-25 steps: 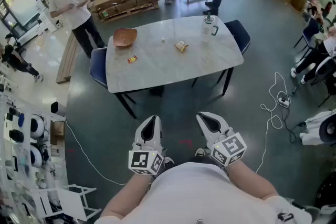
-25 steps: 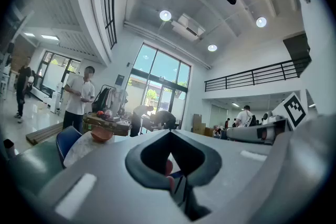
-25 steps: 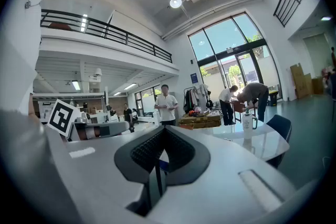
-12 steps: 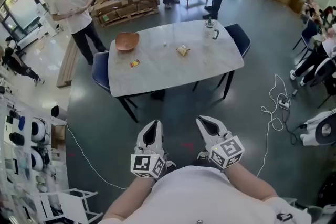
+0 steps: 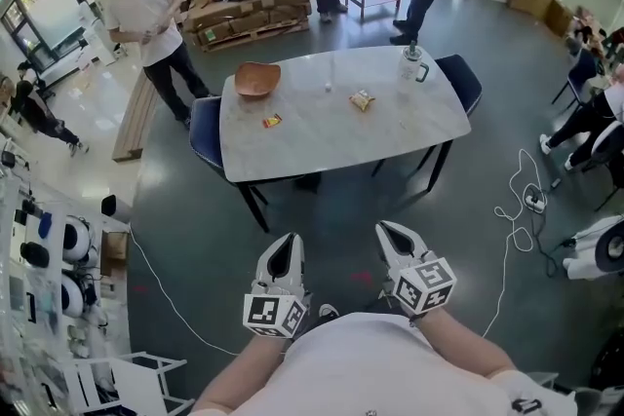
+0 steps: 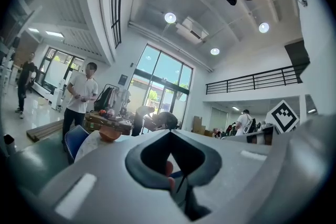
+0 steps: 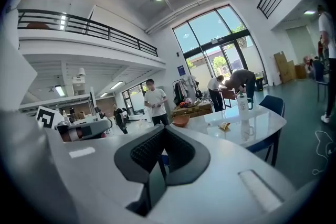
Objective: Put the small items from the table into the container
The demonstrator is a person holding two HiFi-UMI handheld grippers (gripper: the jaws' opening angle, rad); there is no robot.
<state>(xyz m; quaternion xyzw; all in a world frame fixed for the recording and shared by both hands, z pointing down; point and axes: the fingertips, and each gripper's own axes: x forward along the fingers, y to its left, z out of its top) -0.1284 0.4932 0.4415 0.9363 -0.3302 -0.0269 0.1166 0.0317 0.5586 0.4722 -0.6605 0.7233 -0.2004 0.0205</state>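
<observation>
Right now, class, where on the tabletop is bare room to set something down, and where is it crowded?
Bare: the near strip of the table below the red packet and snack packet, and its right end. Crowded: the far edge, with wooden bowl and bottle.

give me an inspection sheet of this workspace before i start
surface: white table, mostly bare
job's things: red packet, yellow packet, small white item; bowl at the table's left end
clutter: bottle at the right end
grippers: left hand-held gripper and right hand-held gripper shut, empty, over the floor short of the table
cables: white cable on the floor at left; looped cable at right
surroundings: blue chairs at both table ends; person standing at left, two more beyond
</observation>
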